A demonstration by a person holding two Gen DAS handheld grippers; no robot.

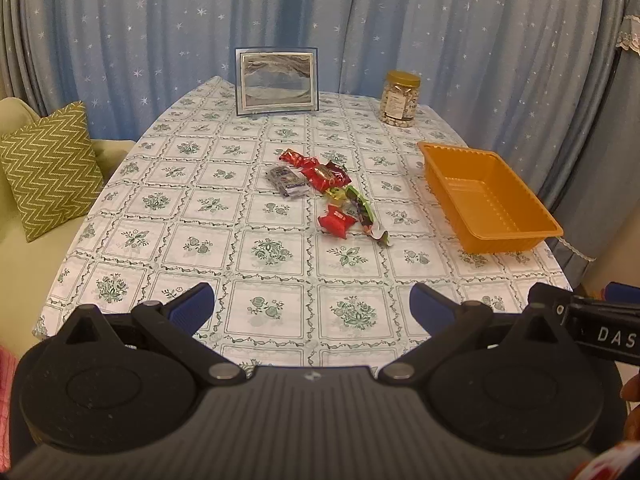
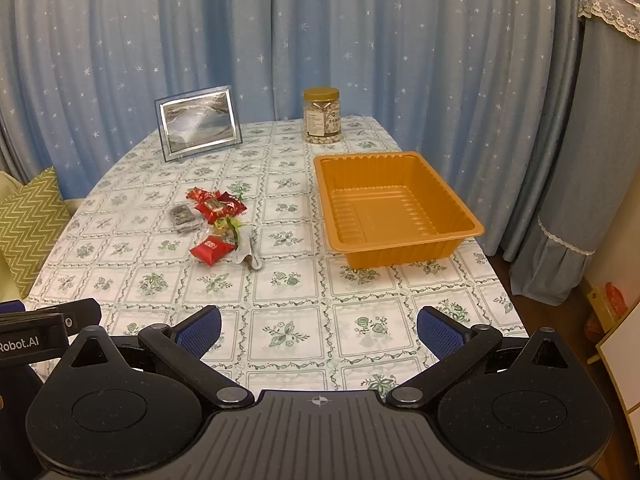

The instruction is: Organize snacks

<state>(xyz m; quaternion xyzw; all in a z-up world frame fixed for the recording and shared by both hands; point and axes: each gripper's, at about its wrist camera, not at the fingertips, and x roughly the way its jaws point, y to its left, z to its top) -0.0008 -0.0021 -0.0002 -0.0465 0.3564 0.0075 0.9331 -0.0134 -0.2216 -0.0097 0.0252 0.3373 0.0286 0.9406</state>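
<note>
A small heap of wrapped snacks (image 1: 326, 188) (image 2: 216, 224) lies mid-table: red packets, a grey packet (image 1: 287, 181) (image 2: 182, 218) and green-wrapped sweets. An empty orange plastic tray (image 1: 516, 236) (image 2: 404, 254) stands to their right. My left gripper (image 1: 312, 310) hovers over the table's near edge, open, nothing between its blue pads. My right gripper (image 2: 319, 326) is beside it, also open and holding nothing, well short of the snacks and the tray.
A framed picture (image 1: 277, 81) (image 2: 198, 123) and a gold-lidded jar of nuts (image 1: 400, 97) (image 2: 322, 116) stand at the table's far edge before blue star curtains. A sofa with a green zigzag cushion (image 1: 48, 168) is at the left. Floral tablecloth (image 1: 276, 256) covers the table.
</note>
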